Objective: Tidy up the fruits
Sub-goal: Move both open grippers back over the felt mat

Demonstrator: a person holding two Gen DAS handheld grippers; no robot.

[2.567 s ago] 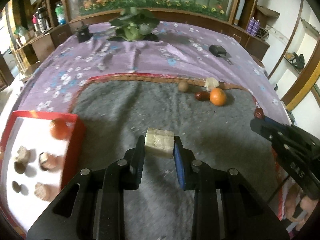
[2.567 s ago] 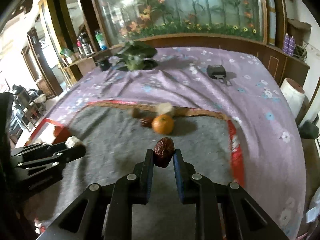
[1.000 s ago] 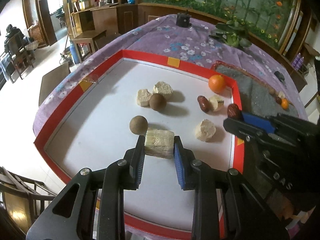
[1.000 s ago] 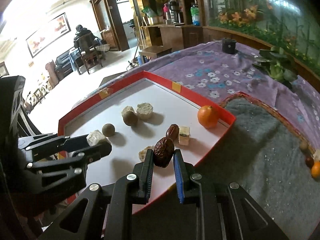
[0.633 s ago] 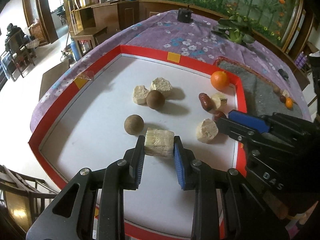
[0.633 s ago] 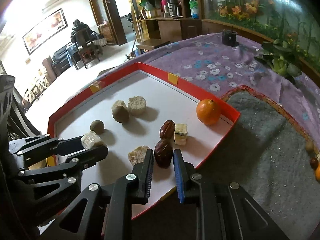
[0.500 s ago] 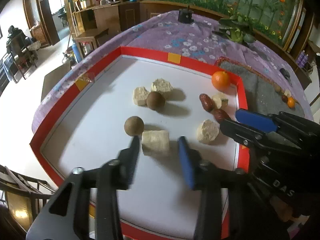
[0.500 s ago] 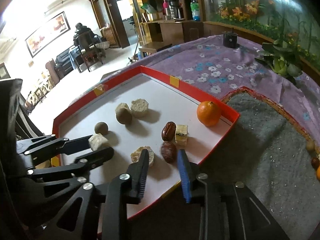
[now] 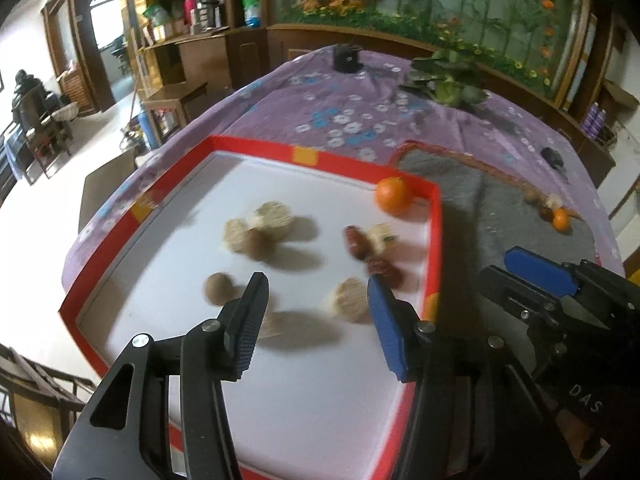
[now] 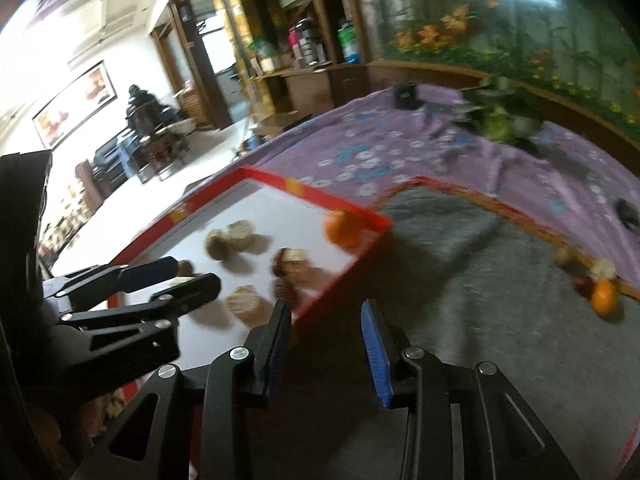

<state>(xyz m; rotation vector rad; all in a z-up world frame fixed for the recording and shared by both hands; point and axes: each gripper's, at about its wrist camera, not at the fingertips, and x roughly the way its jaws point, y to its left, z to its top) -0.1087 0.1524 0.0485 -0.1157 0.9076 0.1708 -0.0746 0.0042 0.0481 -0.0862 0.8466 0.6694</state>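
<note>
Both grippers, left [image 9: 316, 312] and right [image 10: 326, 344]: jaws opening, empty. Risk: hasty retreat knocks dates [image 9: 384, 268] off tray [image 9: 434, 240].

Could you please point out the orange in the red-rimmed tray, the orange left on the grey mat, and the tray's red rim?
round orange in the tray [image 9: 393, 195], left wrist view, its middle
round orange on the grey mat [image 10: 604, 297], right wrist view, its middle
red-rimmed white tray [image 9: 256, 148], left wrist view, far rim

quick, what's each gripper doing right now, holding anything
Left gripper: opening, nothing between its fingers, above the red tray.
Right gripper: opening, nothing between its fingers.
</note>
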